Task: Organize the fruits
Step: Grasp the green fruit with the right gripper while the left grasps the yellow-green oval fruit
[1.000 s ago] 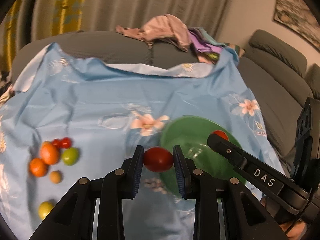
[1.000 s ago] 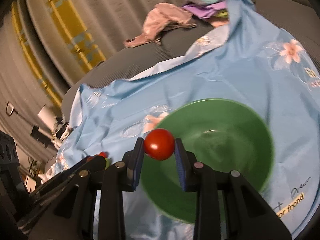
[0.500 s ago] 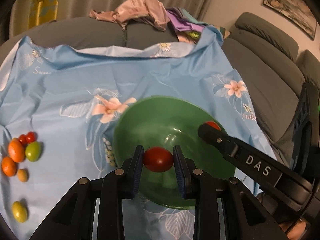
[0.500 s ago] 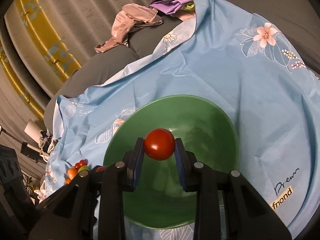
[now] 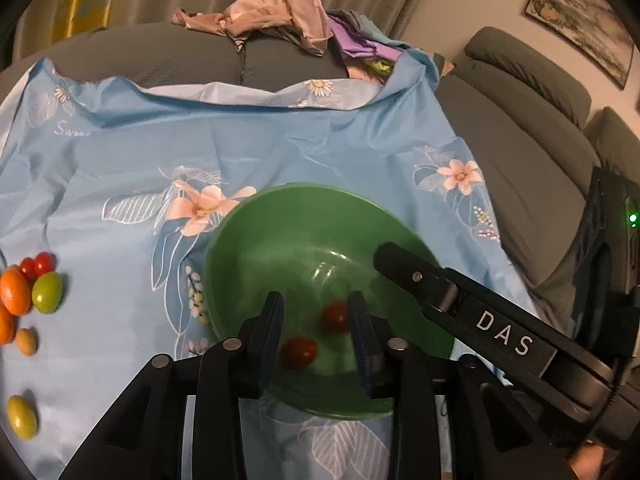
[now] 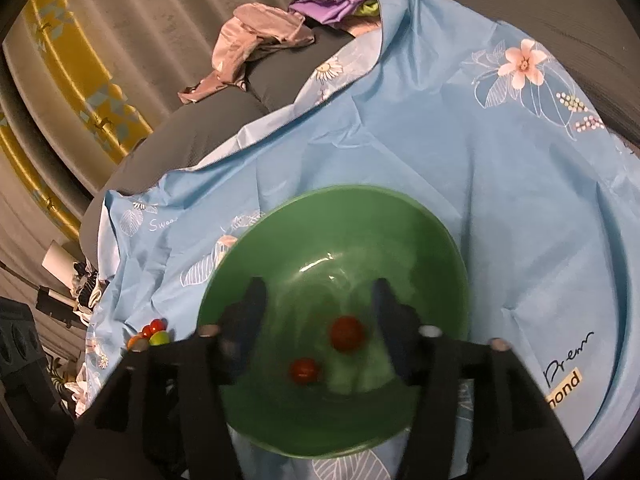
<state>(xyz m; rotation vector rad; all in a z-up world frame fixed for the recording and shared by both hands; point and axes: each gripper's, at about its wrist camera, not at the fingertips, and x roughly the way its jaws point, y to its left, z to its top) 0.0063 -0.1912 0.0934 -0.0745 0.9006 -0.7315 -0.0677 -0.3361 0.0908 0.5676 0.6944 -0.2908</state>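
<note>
A green bowl (image 5: 280,236) sits on a light blue floral cloth (image 5: 120,152); it also shows in the right wrist view (image 6: 360,224). Two red tomatoes (image 5: 298,353) (image 5: 335,317) lie loose inside it, also seen from the right wrist (image 6: 305,370) (image 6: 347,333). My left gripper (image 5: 316,328) is open and empty above the bowl. My right gripper (image 6: 318,320) is open and empty above the bowl too; its finger (image 5: 420,280) reaches over the bowl's right side. Several loose fruits lie at the cloth's left: an orange one (image 5: 14,292), a green one (image 5: 47,298), small red ones (image 5: 38,264), a yellow one (image 5: 22,416).
The cloth covers a grey sofa (image 5: 520,128). A heap of pink and purple clothes (image 5: 288,12) lies on the sofa back. Curtains with yellow bands (image 6: 80,60) hang behind. A framed picture (image 5: 580,20) is on the right wall.
Both grippers have opened over the bowl. The two red tomatoes they held have dropped into the bowl.
</note>
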